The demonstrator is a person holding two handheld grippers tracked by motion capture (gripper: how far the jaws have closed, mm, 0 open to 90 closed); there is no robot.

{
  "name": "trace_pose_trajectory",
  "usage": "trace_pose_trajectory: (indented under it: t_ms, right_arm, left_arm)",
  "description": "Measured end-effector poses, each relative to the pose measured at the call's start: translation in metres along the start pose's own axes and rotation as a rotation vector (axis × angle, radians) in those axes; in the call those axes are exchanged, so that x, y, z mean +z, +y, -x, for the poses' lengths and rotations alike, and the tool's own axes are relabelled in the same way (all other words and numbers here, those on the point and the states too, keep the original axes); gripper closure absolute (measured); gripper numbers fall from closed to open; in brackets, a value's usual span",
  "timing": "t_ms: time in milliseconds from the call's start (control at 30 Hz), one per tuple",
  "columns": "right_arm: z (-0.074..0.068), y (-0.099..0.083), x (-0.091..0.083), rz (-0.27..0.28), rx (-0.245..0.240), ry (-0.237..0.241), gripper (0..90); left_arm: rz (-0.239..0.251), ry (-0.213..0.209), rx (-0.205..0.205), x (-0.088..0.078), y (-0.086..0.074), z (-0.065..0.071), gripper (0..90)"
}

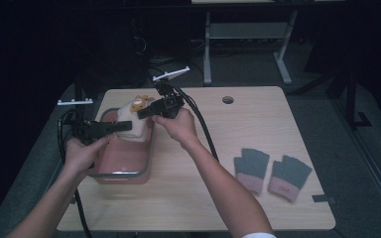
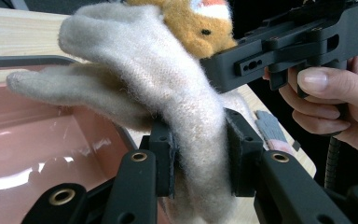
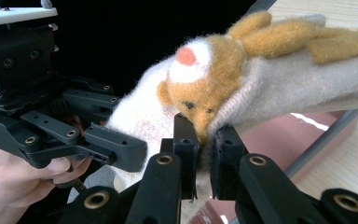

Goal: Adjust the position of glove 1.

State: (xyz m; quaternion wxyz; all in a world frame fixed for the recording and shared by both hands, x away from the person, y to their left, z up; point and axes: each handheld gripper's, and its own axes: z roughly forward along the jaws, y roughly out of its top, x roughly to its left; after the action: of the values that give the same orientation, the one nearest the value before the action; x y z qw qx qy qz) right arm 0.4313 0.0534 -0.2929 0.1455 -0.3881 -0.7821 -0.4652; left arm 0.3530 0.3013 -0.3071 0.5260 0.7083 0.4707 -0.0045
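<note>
The high view looks forward and down from above the person's side, far enough to take in the whole worktop [image 1: 258, 193]. Each gripper view rides close behind its own fingers, looking along them. All three share the cream glove [image 2: 168, 93] over the pink tub [image 1: 124, 163]; each gripper view also catches the other gripper.

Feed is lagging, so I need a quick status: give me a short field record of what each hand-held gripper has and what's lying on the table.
left hand-held gripper: shut on the cream woolly mitten with an orange plush animal face
right hand-held gripper: shut on the same mitten, at the animal face
mitten position: held above the pink plastic bin with a grey rim
bin: at the left of the light wooden table
also on table: pair of grey fingerless gloves with pink cuffs, at right, untouched
</note>
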Motion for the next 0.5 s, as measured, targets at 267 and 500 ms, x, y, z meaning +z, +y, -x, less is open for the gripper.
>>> trace_pose_trajectory:
  t_ms: [267,500]
  right_arm:
    - [-0.001,0.002,0.01,-0.019,0.005,0.003,82.6]
    - [0.001,0.002,0.019,-0.032,0.009,0.007,82.7]
  left_arm:
    - [0.002,0.004,-0.007,-0.003,-0.003,-0.007,68.3]
    - [0.001,0.011,-0.024,-0.006,-0.007,-0.014,68.3]
